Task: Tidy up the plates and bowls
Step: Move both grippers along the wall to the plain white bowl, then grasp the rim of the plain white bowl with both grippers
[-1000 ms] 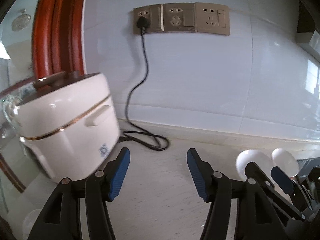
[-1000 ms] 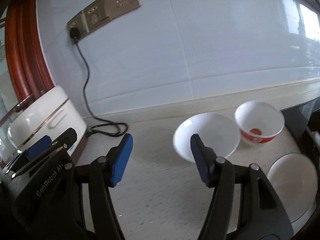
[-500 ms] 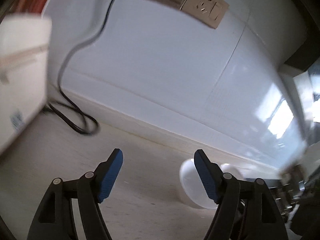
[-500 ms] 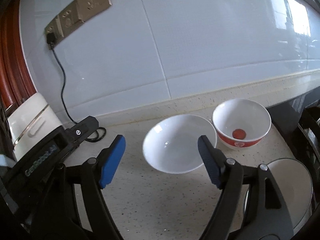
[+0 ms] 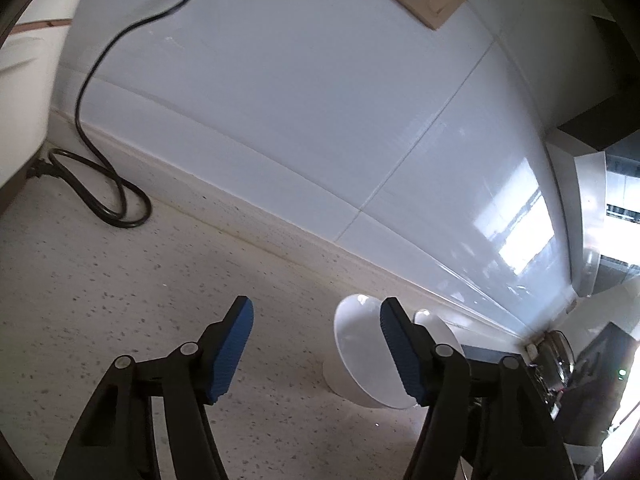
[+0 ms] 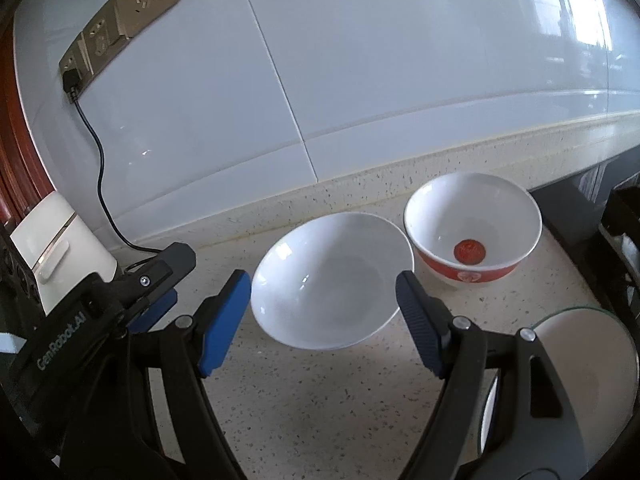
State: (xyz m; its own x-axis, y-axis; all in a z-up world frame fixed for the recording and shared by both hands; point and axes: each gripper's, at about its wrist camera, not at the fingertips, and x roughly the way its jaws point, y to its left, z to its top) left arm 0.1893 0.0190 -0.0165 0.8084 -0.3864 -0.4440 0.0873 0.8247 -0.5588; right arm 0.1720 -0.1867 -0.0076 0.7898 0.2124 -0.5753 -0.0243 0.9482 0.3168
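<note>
Hovering above the speckled worktop [image 6: 320, 400], the right claw [image 6: 322, 312] stands wide, its blue-padded jaws apart and gripping nothing. Directly ahead of it, framed between the two jaws but not touched by them, sits the plain white bowl [image 6: 332, 280], upright and empty. Ahead and to the right of this claw, just beside the white bowl with the rims nearly meeting, stands the red-banded bowl [image 6: 472, 228], upright, with a round red mark at its bottom. To the right of the claw, close to its right jaw and partly behind it, lies a white plate [image 6: 588, 360]; whether a second plate lies under it cannot be determined.

The left claw [image 5: 316, 344] is likewise wide and carries nothing. From its camera the white bowl [image 5: 360, 352] appears ahead and slightly right, partly hidden by the right jaw, with a second white rim just behind it. In the right wrist view the left claw [image 6: 160, 304] shows at the left of the right claw, low over the worktop and apart from the white bowl.

Far left of both claws stands a white cooker [image 6: 60, 256] against the tiled wall [image 6: 360, 80]. Its black cord [image 5: 100, 184] loops on the worktop and runs up to the wall sockets [image 6: 120, 28].
</note>
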